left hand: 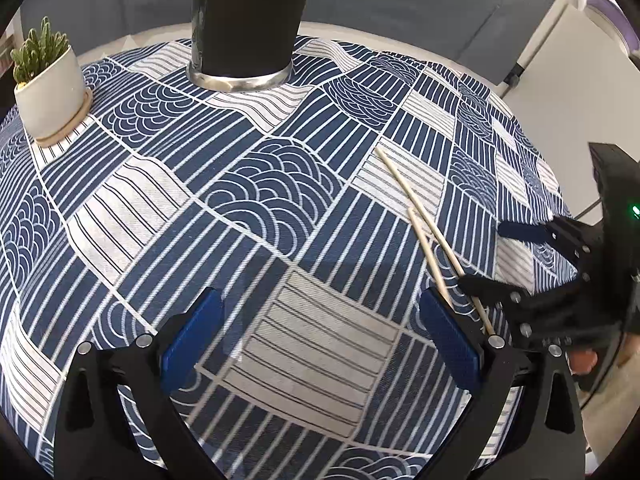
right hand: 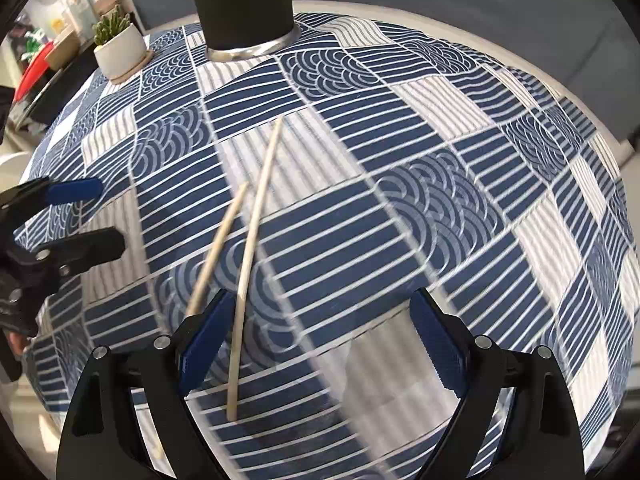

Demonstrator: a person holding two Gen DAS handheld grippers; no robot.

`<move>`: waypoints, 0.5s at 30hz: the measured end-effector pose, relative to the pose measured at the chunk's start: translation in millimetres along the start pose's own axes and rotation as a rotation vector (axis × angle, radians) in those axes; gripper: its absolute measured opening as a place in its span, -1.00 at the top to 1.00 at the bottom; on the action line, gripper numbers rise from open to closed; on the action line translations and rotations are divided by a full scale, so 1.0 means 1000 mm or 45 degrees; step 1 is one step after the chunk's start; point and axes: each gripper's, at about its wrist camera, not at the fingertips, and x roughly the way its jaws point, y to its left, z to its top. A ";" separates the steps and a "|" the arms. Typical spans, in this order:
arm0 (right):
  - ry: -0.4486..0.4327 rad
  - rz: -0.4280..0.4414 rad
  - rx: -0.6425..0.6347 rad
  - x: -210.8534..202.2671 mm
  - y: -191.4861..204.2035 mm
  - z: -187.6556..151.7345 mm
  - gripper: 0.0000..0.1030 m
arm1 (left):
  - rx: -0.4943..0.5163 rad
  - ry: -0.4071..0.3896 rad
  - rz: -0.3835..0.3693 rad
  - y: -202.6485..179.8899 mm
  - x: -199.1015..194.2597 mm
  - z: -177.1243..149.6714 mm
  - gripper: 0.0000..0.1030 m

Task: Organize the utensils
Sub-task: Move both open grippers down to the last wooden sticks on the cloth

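Two pale wooden chopsticks lie loosely crossed on a blue and white patterned tablecloth [left hand: 280,184]. In the left wrist view the longer chopstick [left hand: 414,208] and the shorter chopstick [left hand: 430,256] lie at the right, just past my left gripper's right fingertip. My left gripper [left hand: 320,312] is open and empty over the cloth. My right gripper [right hand: 322,320] is open. The longer chopstick [right hand: 256,216] runs between its fingers, close to the left one, untouched. The shorter chopstick [right hand: 219,248] passes behind that left finger. A black tumbler [left hand: 244,20] with a steel base stands at the far side.
A small green plant in a white pot [left hand: 48,92] stands at the far left of the table. The left gripper [right hand: 96,218] shows at the left edge of the right wrist view, the right gripper [left hand: 492,258] at the right edge of the left wrist view. The table edge curves close behind the tumbler [right hand: 244,4].
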 end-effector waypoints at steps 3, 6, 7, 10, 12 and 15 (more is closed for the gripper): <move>0.011 0.003 -0.007 0.004 -0.018 0.009 -0.64 | 0.023 0.020 0.003 -0.012 0.001 0.001 -0.88; 0.024 0.007 -0.020 0.009 -0.031 0.020 -0.64 | 0.036 0.047 0.025 -0.025 0.003 0.000 -0.88; 0.030 0.006 -0.024 0.010 -0.033 0.023 -0.64 | 0.026 0.057 0.028 -0.028 0.004 0.000 -0.88; 0.041 0.001 -0.069 0.013 -0.037 0.035 -0.64 | 0.018 0.093 0.042 -0.041 0.009 -0.002 -0.88; 0.052 0.014 -0.103 0.017 -0.037 0.041 -0.64 | 0.038 0.119 0.075 -0.052 0.013 -0.005 -0.88; 0.053 0.033 -0.161 0.022 -0.033 0.053 -0.64 | 0.050 0.146 0.127 -0.063 0.018 -0.006 -0.88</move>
